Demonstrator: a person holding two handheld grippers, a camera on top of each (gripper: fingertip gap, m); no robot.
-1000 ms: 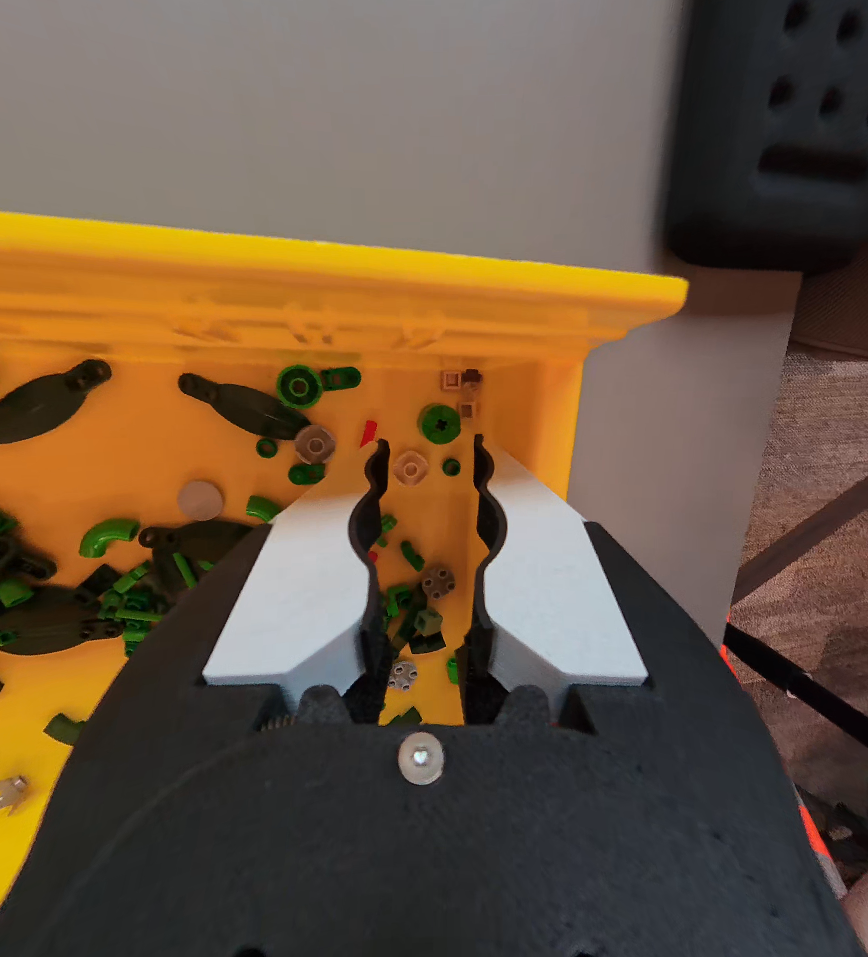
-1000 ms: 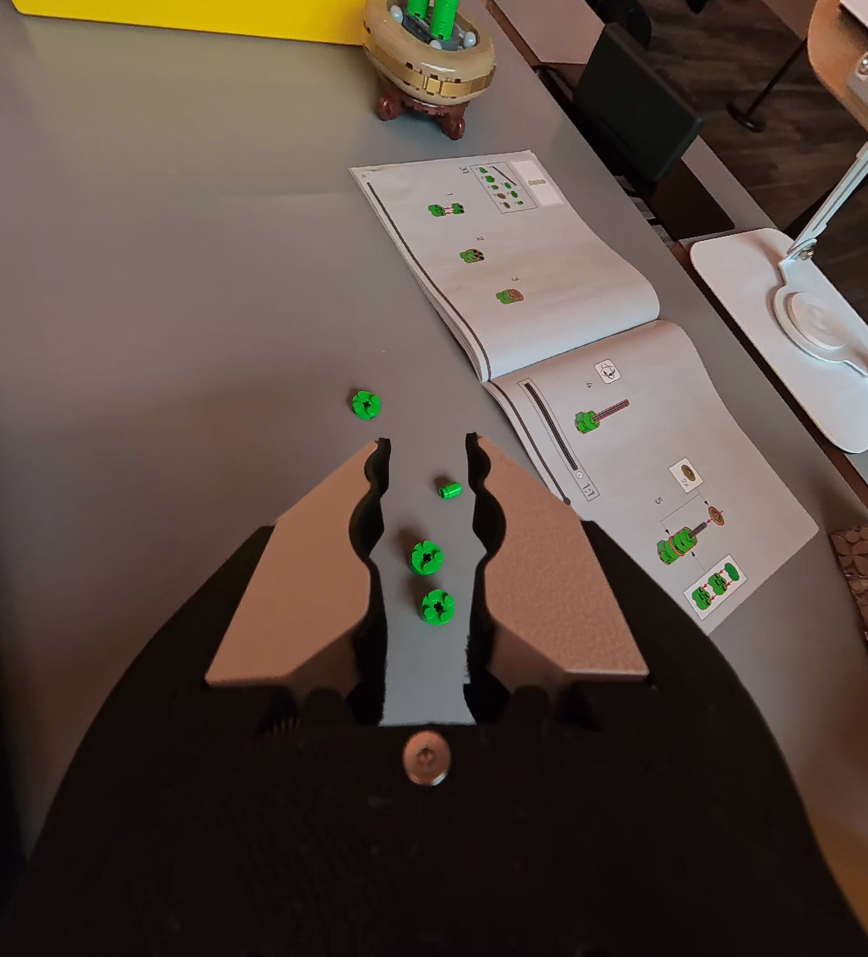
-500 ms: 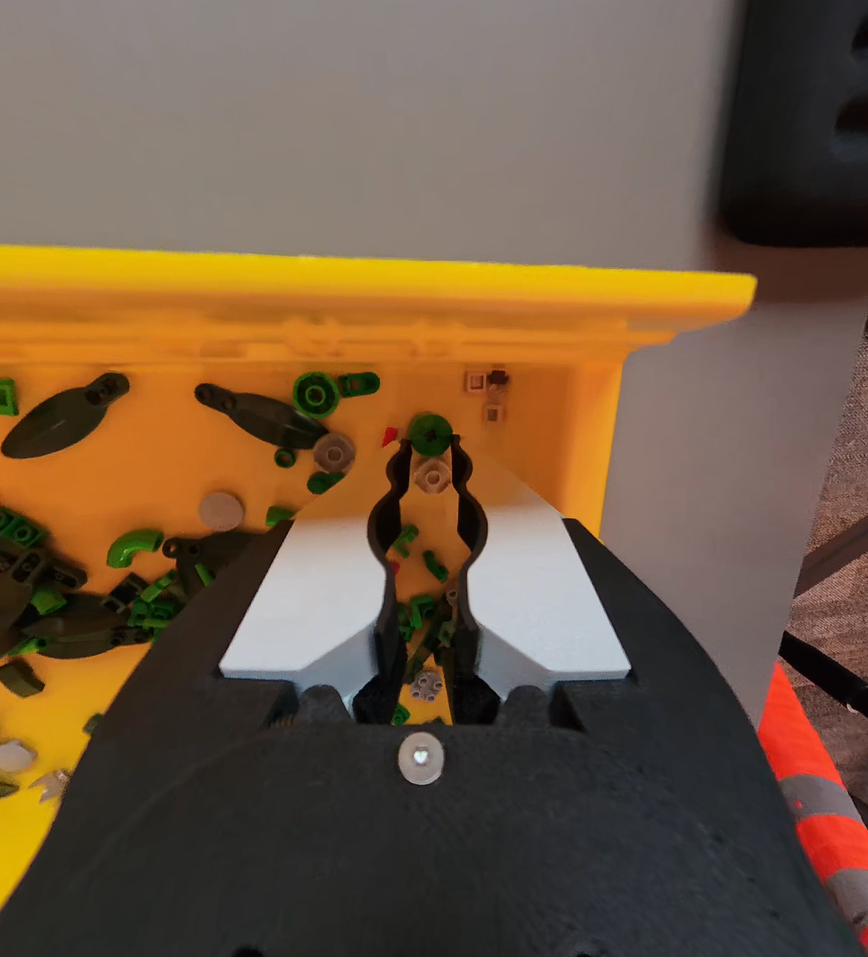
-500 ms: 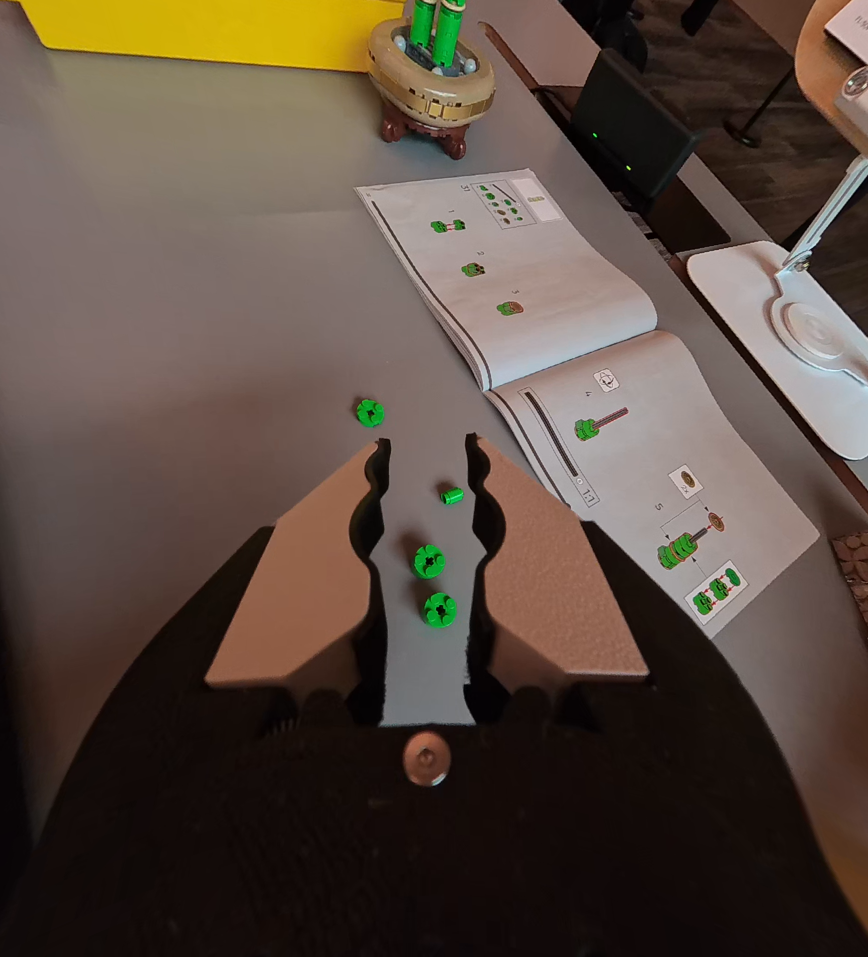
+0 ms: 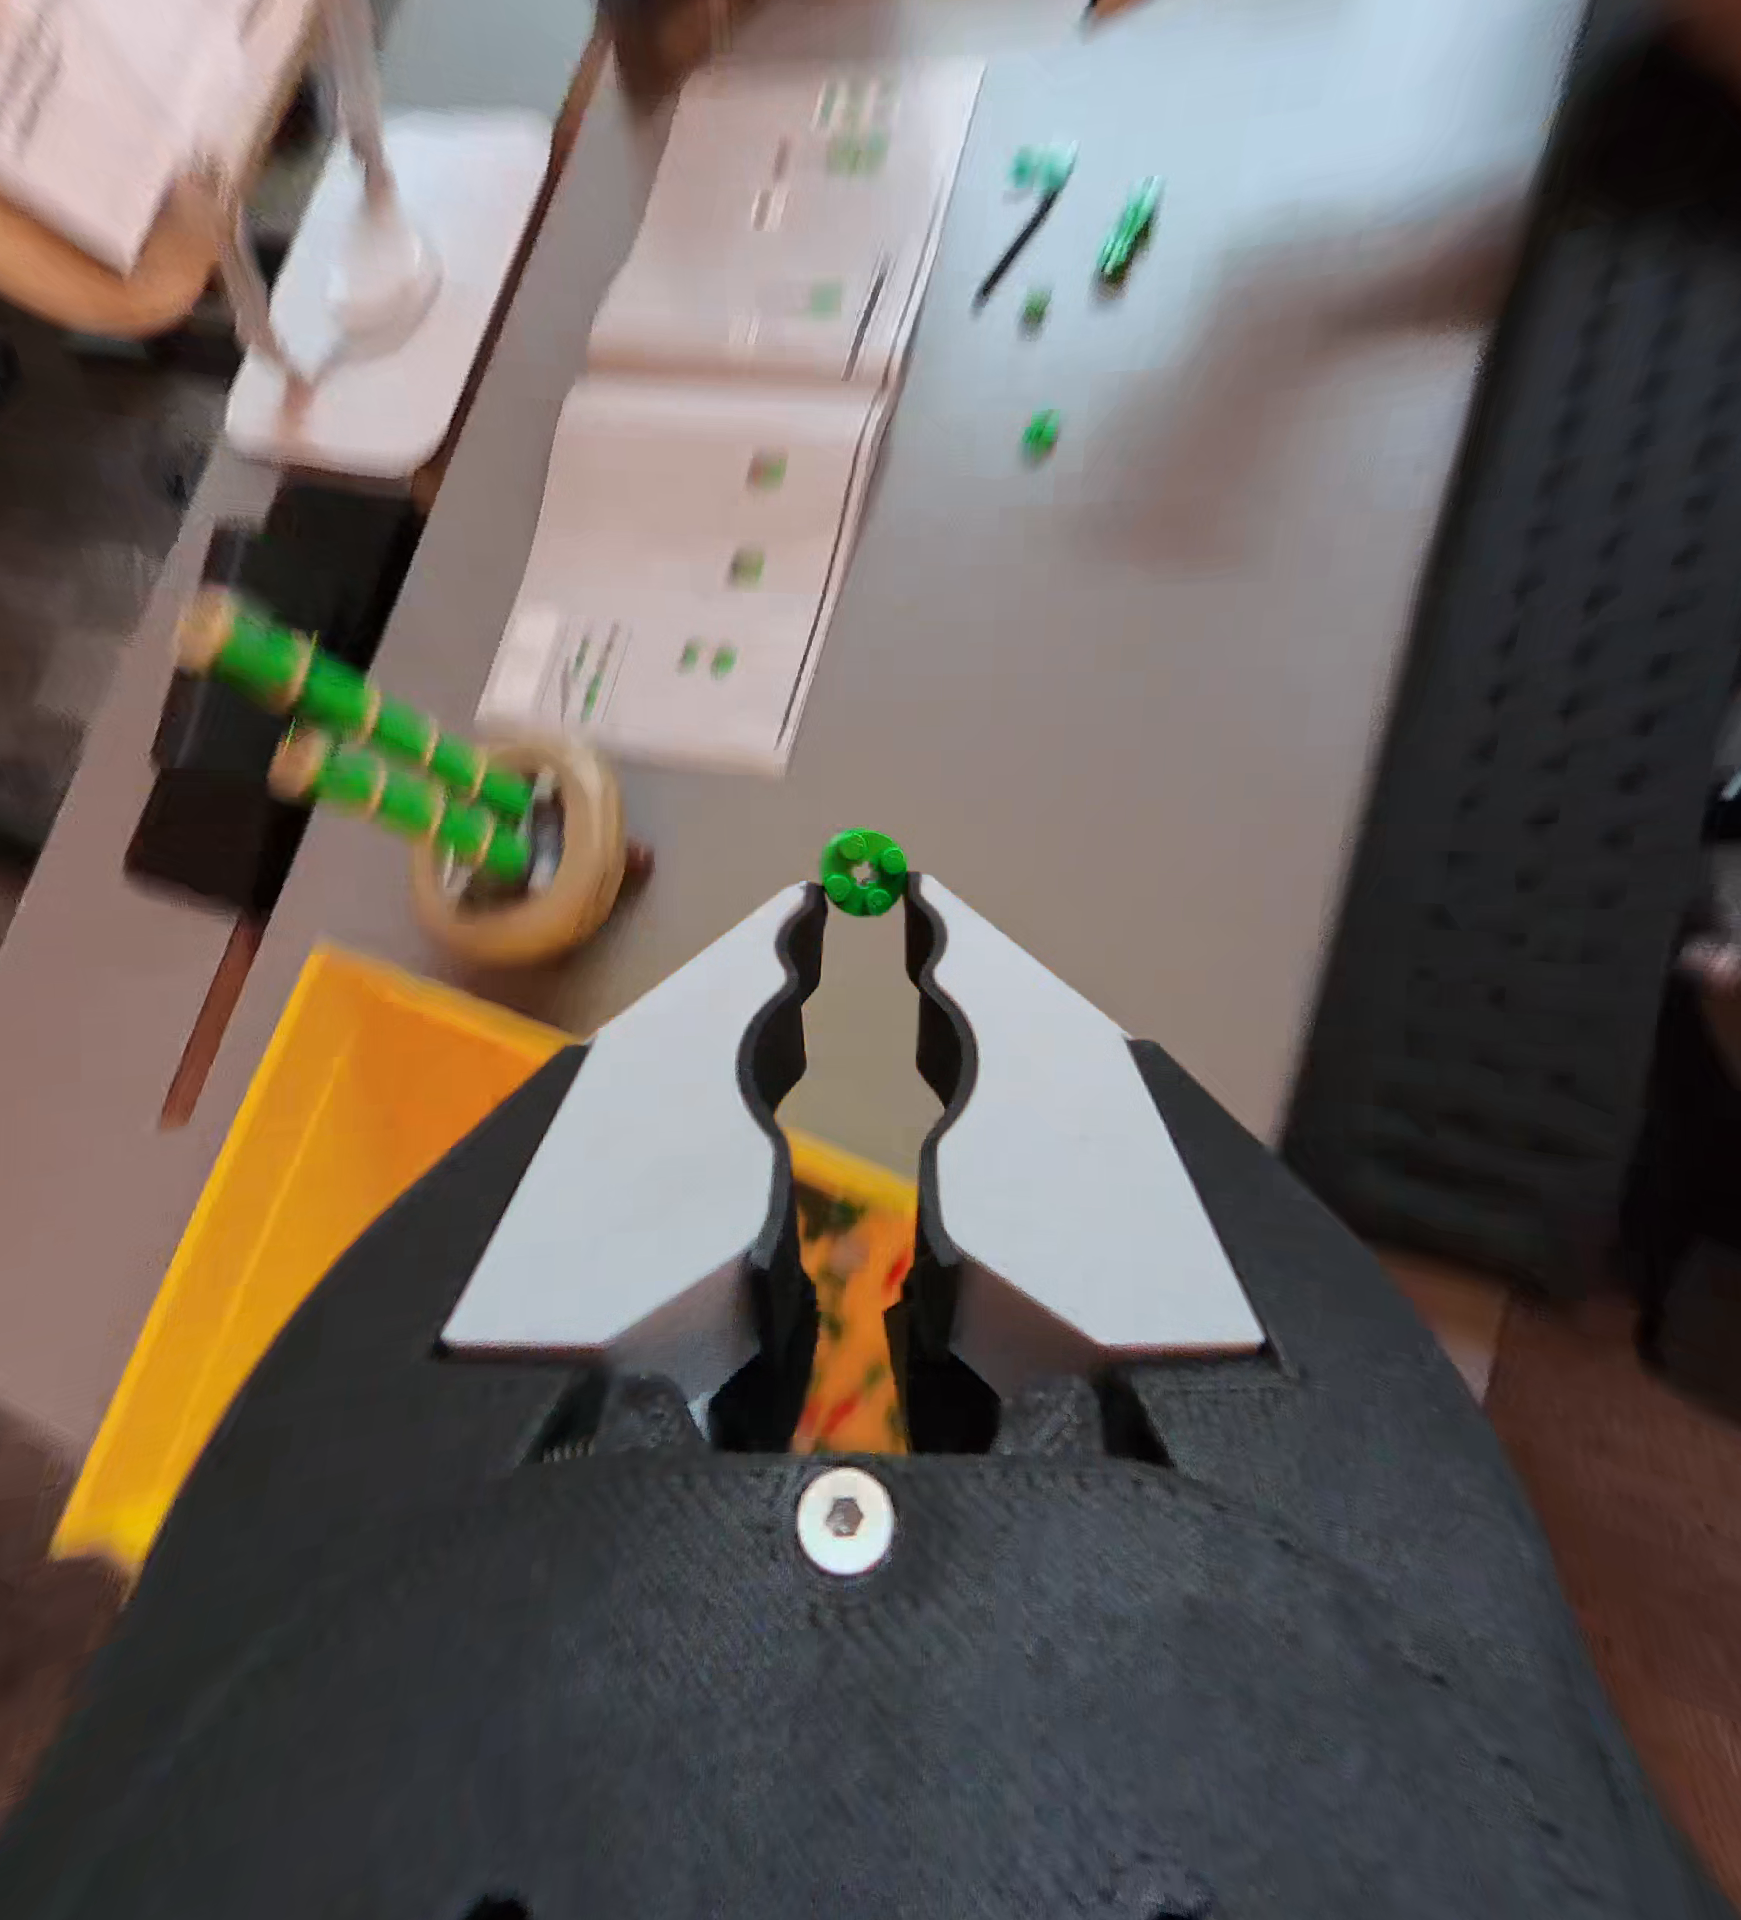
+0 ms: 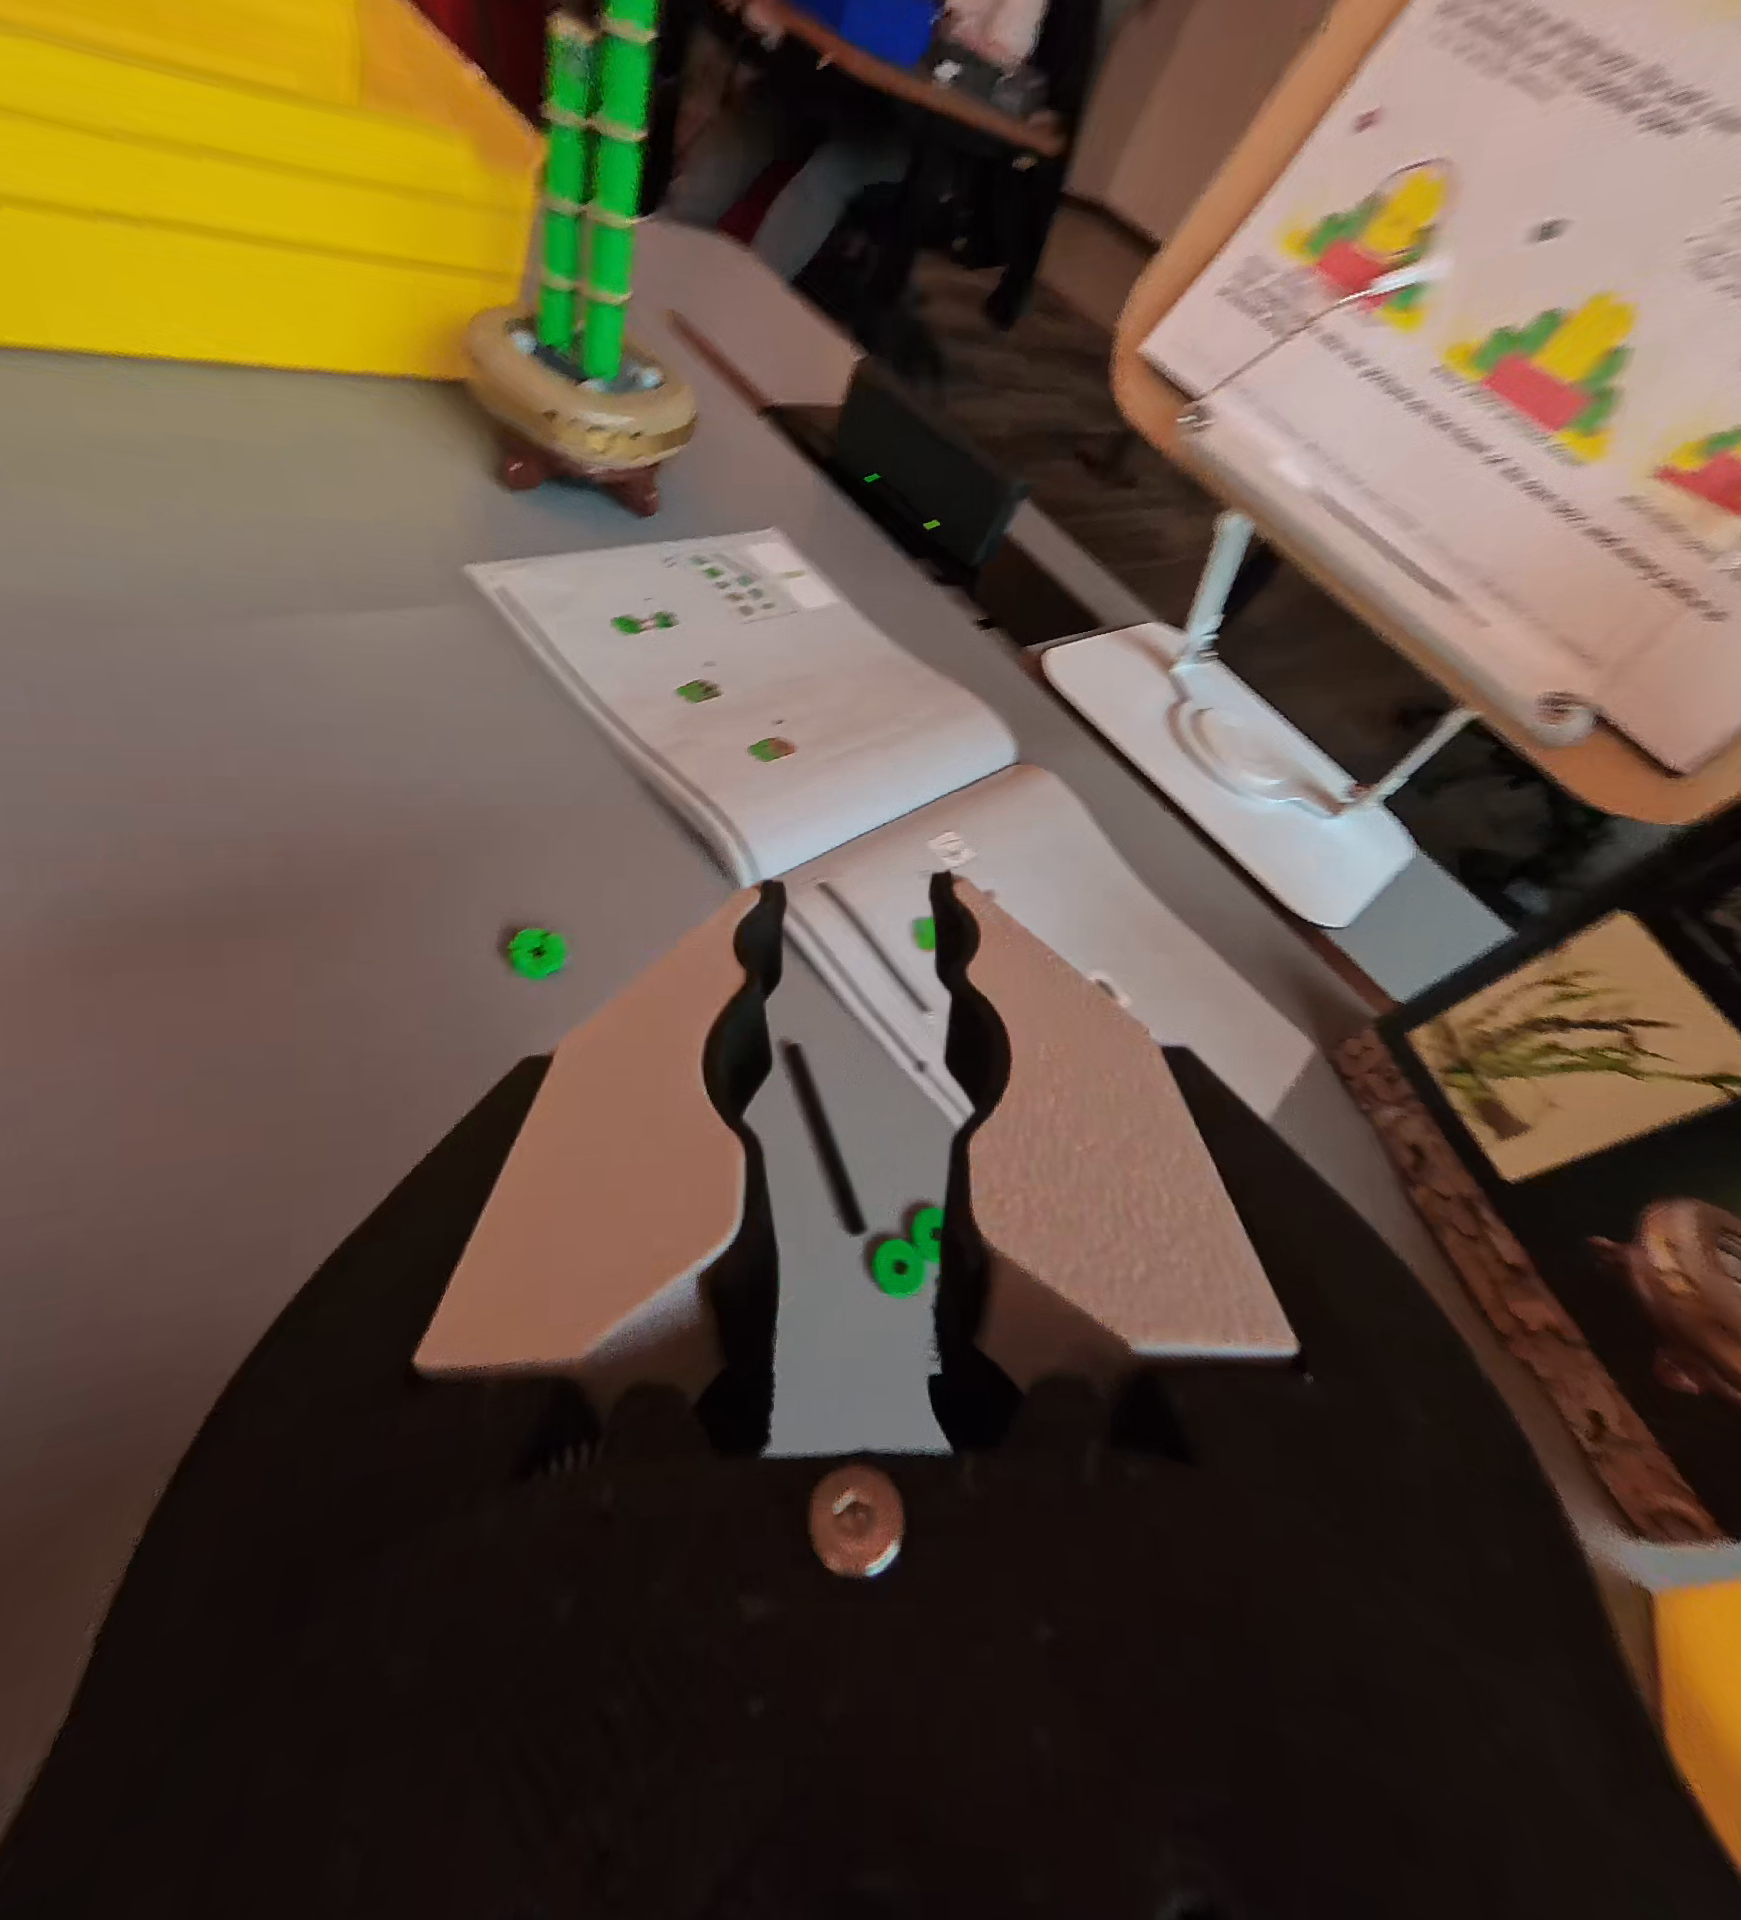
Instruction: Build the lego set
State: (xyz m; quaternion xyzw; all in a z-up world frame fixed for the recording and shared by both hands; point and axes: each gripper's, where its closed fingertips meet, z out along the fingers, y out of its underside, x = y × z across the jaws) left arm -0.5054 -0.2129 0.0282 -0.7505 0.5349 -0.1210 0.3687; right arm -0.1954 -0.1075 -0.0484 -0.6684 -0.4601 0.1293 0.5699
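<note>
My left gripper [image 5: 864, 891] is shut on a round green plate [image 5: 863, 871] at its fingertips, held in the air over the grey table [image 5: 1105, 748]. The yellow parts bin [image 5: 326, 1132] lies below it. My right gripper [image 6: 853, 902] is open and empty above the table, over a thin black axle [image 6: 824, 1138] and two round green plates [image 6: 897, 1262]. Another round green plate [image 6: 538, 951] lies to its left. The built pot with two green bamboo stalks [image 6: 591, 239] stands by the bin; it also shows in the left wrist view [image 5: 398, 738].
An open instruction booklet [image 6: 772, 707] lies on the table [image 6: 170, 727]; it also shows in the left wrist view [image 5: 731, 416]. A white lamp base [image 6: 1230, 769], a board with printed sheets [image 6: 1500, 343] and the set's box [image 6: 1614, 1195] are at the right. Loose green pieces [image 5: 1126, 223] lie far off.
My left gripper closed on the round green plate in the bin, lifted it out and swung toward the table. My right gripper tilted up and shifted right over the axle.
</note>
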